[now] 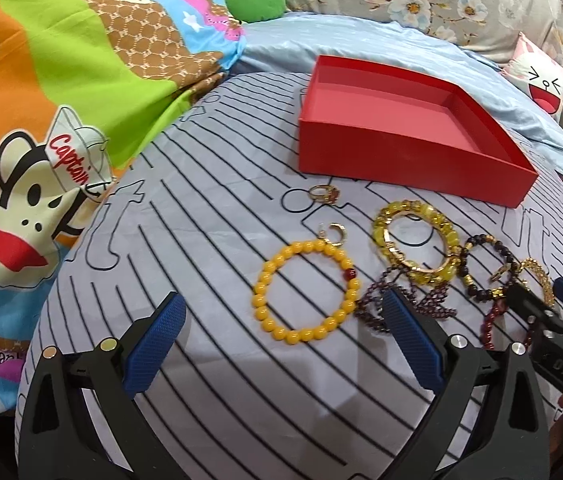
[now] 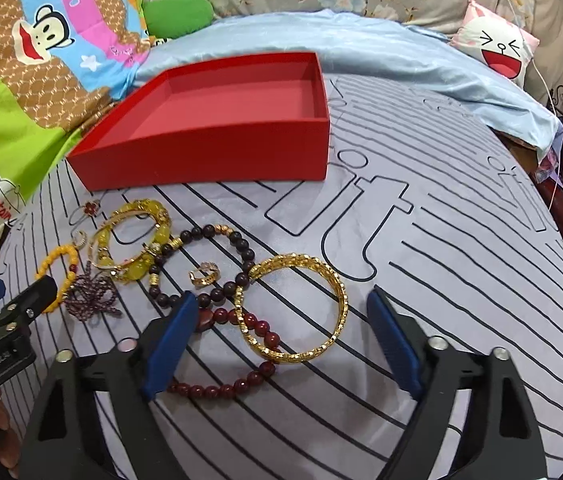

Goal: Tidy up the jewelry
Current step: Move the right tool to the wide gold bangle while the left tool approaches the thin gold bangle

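A rigid, probably slippery gold bangle (image 2: 293, 308) is straddled, ungrasped, by the right gripper (image 2: 281, 340) with spread fingers; the left gripper (image 1: 277, 344) is likewise unclenched.

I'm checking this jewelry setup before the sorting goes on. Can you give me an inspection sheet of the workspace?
Surface: grey striped bedsheet, slightly wrinkled.
Job's things: red box, open and with nothing in it; all jewelry lies on the sheet in front of it: yellow bead bracelet, amber bangle, gold bangle overlapping the red bead bracelet, dark bead bracelet, purple chain, three rings.
Clutter: nothing seen.
Grippers: left tool open, over the yellow bead bracelet; right tool open, the gold bangle between its fingers, untouched.
Cables: thin white cord at right edge.
Surroundings: cartoon monkey quilt, blue sheet, laughing-face pillow.
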